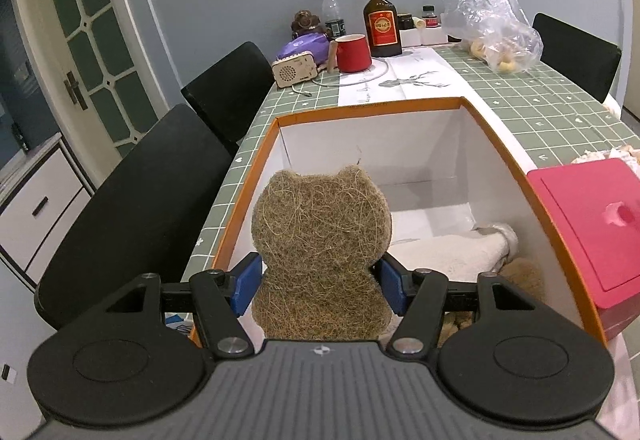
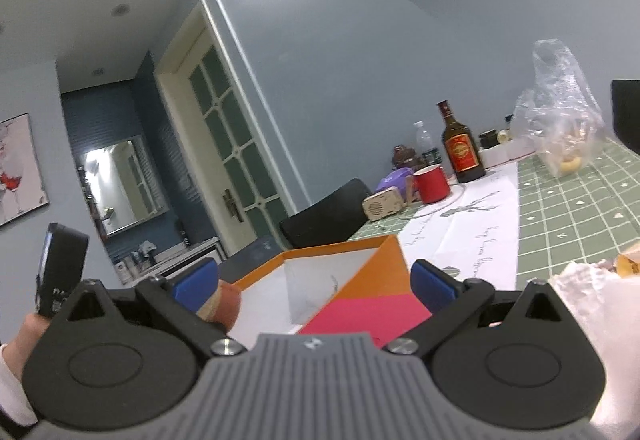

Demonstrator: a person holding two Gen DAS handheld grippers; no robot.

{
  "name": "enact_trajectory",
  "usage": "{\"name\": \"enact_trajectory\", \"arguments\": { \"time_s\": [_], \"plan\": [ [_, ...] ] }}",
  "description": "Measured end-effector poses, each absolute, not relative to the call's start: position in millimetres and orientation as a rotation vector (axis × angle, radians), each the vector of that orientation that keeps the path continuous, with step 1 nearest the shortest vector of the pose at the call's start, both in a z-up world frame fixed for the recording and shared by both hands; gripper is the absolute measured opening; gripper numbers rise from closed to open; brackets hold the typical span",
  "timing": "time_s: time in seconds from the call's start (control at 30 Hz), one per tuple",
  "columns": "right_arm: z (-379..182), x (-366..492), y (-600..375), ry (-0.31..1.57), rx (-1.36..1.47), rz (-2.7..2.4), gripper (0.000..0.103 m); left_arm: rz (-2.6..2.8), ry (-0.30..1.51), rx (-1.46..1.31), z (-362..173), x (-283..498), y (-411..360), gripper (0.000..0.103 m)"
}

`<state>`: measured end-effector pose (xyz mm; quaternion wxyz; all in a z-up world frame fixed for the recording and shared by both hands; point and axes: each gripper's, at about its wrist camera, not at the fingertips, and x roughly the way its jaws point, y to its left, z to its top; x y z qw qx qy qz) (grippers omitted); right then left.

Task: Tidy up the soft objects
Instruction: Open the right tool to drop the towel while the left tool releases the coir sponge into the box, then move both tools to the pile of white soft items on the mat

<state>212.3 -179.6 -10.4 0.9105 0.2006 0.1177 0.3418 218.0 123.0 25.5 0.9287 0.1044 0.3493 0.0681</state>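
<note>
My left gripper [image 1: 320, 282] is shut on a brown fibre scrubber shaped like a cat [image 1: 322, 240], held above the near end of an orange-rimmed white box [image 1: 248, 196]. Inside the box lie a rolled white towel [image 1: 452, 252] and a brown sponge [image 1: 524, 276] at the right. My right gripper [image 2: 314, 282] is open and empty, raised to the right of the box [image 2: 344, 252], with its blue pads [image 2: 434, 282] wide apart.
A pink box [image 1: 592, 236] stands against the white box's right side. At the far end of the green checked table [image 1: 560, 108] stand a red mug [image 1: 353, 52], a brown bottle [image 1: 382, 20], a small radio [image 1: 295, 69] and a plastic bag [image 1: 494, 16]. Black chairs [image 1: 132, 208] line the left side.
</note>
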Motion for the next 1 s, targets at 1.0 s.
{"name": "enact_trajectory", "arguments": {
  "time_s": [1.0],
  "plan": [
    [-6,205,-207,0.195,0.430,0.585,0.100,0.022,0.396,0.229,82,177,102,0.103]
  ]
}}
